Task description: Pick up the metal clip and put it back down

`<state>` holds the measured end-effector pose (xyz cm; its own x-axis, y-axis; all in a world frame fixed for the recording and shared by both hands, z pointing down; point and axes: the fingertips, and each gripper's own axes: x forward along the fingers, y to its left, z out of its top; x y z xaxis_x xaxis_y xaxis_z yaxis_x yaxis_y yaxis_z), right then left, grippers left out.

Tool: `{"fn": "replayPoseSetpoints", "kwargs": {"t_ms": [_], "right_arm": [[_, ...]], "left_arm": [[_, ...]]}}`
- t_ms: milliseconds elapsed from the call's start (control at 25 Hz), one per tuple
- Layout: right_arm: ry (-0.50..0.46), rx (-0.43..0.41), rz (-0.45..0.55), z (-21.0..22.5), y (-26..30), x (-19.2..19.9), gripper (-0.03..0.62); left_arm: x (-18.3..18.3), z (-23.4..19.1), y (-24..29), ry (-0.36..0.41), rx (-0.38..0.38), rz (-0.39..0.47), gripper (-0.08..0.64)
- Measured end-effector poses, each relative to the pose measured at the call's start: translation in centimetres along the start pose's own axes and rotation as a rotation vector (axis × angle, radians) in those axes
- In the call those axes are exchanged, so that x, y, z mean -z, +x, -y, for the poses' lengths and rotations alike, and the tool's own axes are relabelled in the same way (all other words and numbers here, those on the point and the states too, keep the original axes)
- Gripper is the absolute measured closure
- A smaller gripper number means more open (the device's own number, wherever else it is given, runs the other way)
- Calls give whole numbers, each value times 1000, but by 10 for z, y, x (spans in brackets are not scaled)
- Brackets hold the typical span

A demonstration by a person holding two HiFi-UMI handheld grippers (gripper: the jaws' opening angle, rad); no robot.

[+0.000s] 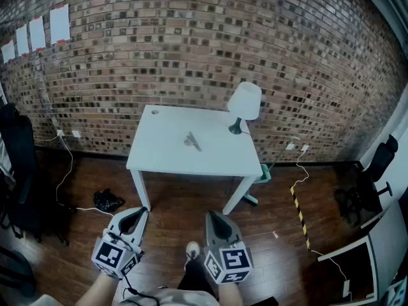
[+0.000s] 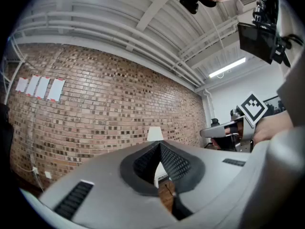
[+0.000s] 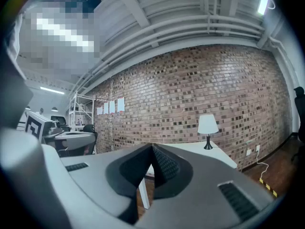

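The metal clip (image 1: 191,140) lies near the middle of the white table (image 1: 159,158), which stands against the brick wall, far ahead of both grippers. My left gripper (image 1: 141,212) and right gripper (image 1: 210,214) hover low over the wooden floor, a good way short of the table's front edge. Both are shut with nothing between their jaws. In the left gripper view the left gripper (image 2: 158,143) has its tips together, and the right gripper (image 2: 224,130) shows off to the side. In the right gripper view the right gripper (image 3: 152,147) is shut too, with the table (image 3: 190,149) beyond it.
A white lamp (image 1: 244,105) stands at the table's back right corner, the same lamp (image 3: 208,128) showing in the right gripper view. A black bag (image 1: 106,200) and cables lie on the floor at left. Striped tape (image 1: 299,215), a black chair (image 1: 376,164) and a white cabinet (image 1: 357,266) are at right.
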<state>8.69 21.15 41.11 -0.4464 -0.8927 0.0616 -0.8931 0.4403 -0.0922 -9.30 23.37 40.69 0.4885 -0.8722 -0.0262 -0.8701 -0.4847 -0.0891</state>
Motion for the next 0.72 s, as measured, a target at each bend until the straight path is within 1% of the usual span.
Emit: {"fn": "replayPoseSetpoints", "kwargs": {"t_ms": [160,360,440,520,720], "right_arm": [[4,1,-1,33,45,9,604],[14,26,-29,103,132,11,603],[14,17,-36,129,167,6,604],[-7,0,-40,151,201,-3,603],[-47,-38,-24,197,275,-37,603]], "left_arm": [[18,-12,49,19,12,-19,561],[34,-56,142,-10,-50,-51,561],[34,-72,182,-12,-67,-57,561],[29,-88,220,-6,-81,-48,561],[17,-119,303,7,-109,-40,561]]}}
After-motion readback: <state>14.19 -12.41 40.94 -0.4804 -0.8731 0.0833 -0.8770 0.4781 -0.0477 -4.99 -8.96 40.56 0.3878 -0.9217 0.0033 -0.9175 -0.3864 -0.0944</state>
